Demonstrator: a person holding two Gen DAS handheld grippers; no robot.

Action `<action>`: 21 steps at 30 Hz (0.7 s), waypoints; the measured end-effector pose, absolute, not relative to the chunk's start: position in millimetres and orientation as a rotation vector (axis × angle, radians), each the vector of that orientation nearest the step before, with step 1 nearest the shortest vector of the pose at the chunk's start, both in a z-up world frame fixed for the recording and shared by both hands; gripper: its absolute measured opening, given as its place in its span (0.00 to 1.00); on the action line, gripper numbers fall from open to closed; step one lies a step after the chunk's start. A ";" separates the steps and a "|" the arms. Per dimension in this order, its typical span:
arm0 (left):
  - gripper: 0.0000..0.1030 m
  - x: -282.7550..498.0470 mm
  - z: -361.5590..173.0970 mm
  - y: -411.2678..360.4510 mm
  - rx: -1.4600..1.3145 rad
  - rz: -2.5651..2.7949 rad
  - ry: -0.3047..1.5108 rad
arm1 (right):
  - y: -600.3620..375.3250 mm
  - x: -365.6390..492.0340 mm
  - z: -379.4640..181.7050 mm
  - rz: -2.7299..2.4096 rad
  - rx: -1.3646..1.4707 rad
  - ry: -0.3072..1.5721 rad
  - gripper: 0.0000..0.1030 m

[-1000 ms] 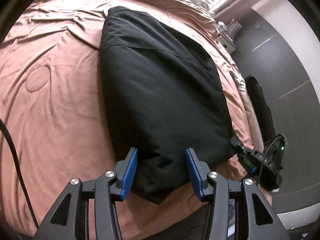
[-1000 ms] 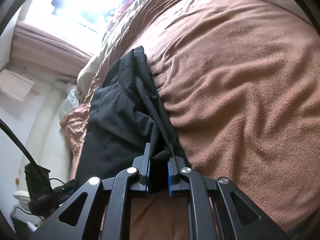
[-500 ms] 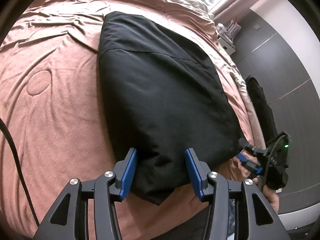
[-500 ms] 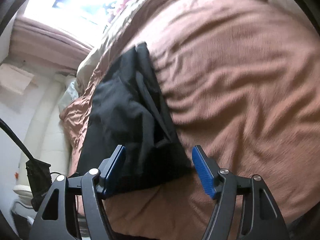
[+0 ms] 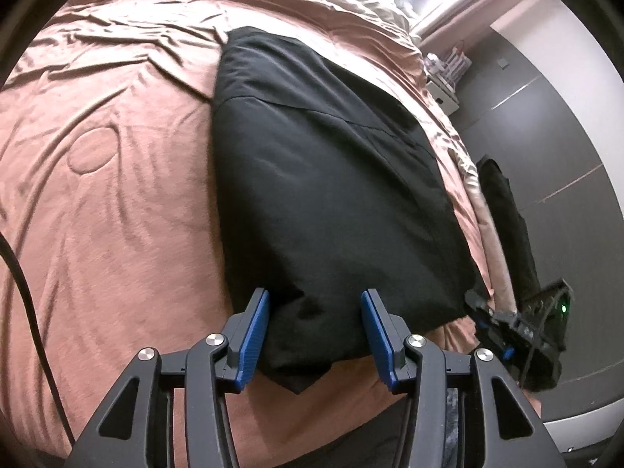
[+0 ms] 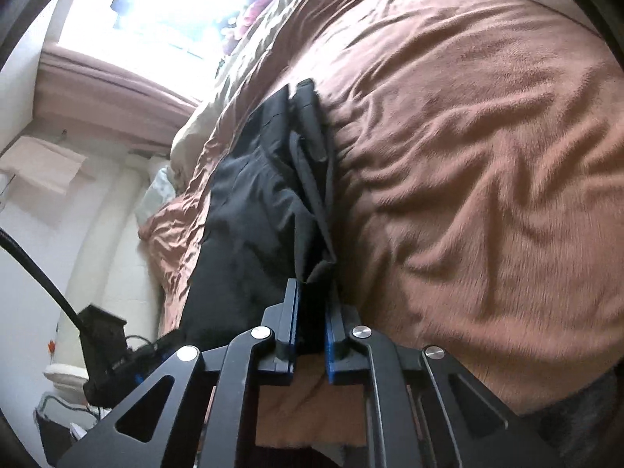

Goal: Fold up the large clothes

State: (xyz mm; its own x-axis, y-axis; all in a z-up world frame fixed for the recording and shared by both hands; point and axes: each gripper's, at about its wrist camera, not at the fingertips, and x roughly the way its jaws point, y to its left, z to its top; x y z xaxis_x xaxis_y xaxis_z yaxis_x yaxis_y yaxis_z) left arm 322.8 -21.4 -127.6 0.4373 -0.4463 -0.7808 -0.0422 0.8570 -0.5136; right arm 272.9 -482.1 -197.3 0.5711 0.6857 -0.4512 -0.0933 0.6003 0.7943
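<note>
- The black garment (image 5: 323, 195) lies folded into a thick, roughly rectangular stack on the brown blanket (image 5: 109, 179), running away from me along the side of the bed nearest the grey wall (image 5: 553, 124).
- In my right wrist view the same garment (image 6: 249, 218) shows its layered edge, with several folds stacked against each other and a loose strip trailing down that side.
- My right gripper (image 6: 311, 331) has just been closing, and I see its blue pads pinched on the near corner of the garment, fabric caught between them.
- In the left wrist view that gripper (image 5: 507, 323) sits at the garment's near right corner, dark and partly hidden by its own body.
- My left gripper (image 5: 314, 327) has its jaws apart, standing to either side of the garment's near end; I see the pads (image 5: 255, 323) beside the cloth, not pressing on it.
- A pointed flap of the garment hangs out between the left fingers toward me.
- The blanket is creased all around the stack, and a beige cover (image 6: 249, 74) shows beyond it toward the bright window (image 6: 156, 19).
- A black cable (image 5: 23, 292) crosses the left edge of my left view.
- Another dark piece of cloth (image 5: 511, 226) hangs beside the bed near the wall.
</note>
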 end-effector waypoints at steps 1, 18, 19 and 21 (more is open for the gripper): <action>0.49 321.0 -127.7 -18.1 -0.509 -0.265 1.100 | -479.3 268.9 -198.5 0.524 0.806 0.847 0.07; 0.53 309.5 -131.2 8.5 -0.540 -0.327 1.100 | -485.9 247.9 -187.4 0.541 0.688 0.882 0.27; 0.59 313.9 -132.2 12.9 -0.550 -0.320 1.094 | -489.3 253.1 -181.3 0.524 0.661 0.868 0.35; 0.64 323.4 -135.9 21.5 -0.571 -0.303 1.084 | -496.1 265.3 -172.8 0.509 0.646 0.848 0.69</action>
